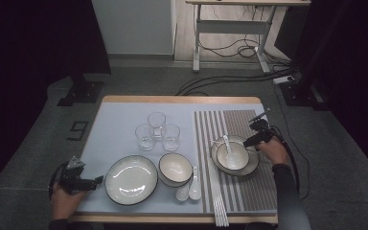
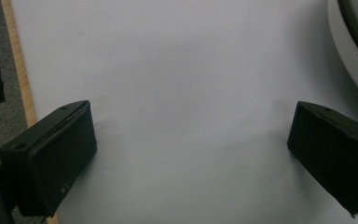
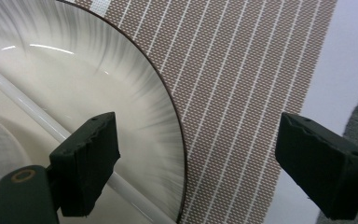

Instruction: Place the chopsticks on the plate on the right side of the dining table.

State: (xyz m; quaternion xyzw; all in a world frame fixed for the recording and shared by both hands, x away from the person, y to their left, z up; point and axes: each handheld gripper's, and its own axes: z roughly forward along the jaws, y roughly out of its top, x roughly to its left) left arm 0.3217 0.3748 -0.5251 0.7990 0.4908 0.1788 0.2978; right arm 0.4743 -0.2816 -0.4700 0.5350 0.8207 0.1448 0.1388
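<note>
Setting the place on the mat: plate w/ bowl & spoon lies there. Right claw open, astride plate's rim; next, close on it. Left claw open, idle on surface.

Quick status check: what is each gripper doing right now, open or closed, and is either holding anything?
Left gripper: open, holding nothing, over bare tabletop.
Right gripper: open, holding nothing, jaws straddling the plate rim on the striped mat.

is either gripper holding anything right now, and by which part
Nothing is held. The right gripper is open over the plate rim; the left gripper is open over the bare mat.
</note>
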